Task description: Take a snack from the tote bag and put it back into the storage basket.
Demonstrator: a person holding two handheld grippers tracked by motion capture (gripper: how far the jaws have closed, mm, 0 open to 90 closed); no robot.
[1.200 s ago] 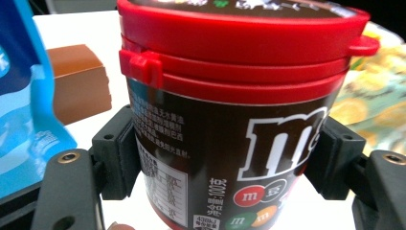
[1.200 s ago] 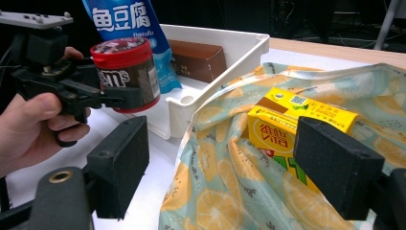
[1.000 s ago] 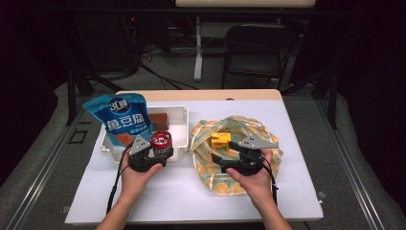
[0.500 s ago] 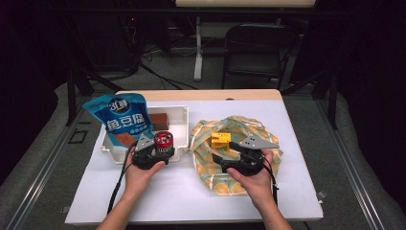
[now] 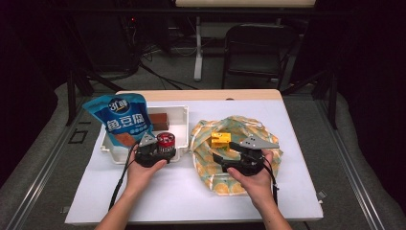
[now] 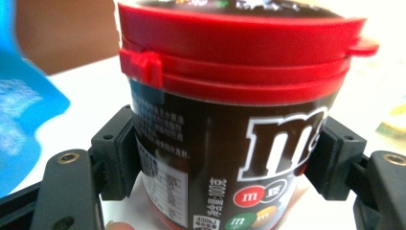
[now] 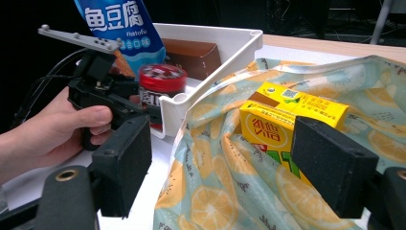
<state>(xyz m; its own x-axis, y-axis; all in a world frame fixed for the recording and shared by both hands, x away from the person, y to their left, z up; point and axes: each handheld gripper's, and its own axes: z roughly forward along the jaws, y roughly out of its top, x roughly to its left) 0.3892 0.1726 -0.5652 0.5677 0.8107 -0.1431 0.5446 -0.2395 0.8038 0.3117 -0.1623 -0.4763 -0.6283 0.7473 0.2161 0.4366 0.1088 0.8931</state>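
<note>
The left claw [image 6: 225, 163] clamps the red-lidded candy jar [image 6: 230, 120] at the white tray [image 5: 179, 115]'s near edge, beside the blue pouch [image 5: 122, 120]. Gripped low, the jar could tip. The right claw [image 7: 239, 167] gapes around the yellow carton [image 7: 282, 124] on the fruit-print cloth [image 7: 215, 191], not pressing; closing could snag the cloth.

Overhead light falls brightly on the white-topped table [image 5: 297, 143], while the room beyond it sinks into near black. In the left gripper view the red-lidded brown candy jar [image 6: 234, 120] sits soft and slightly blurred, with pale glare washing out the background behind it
</note>
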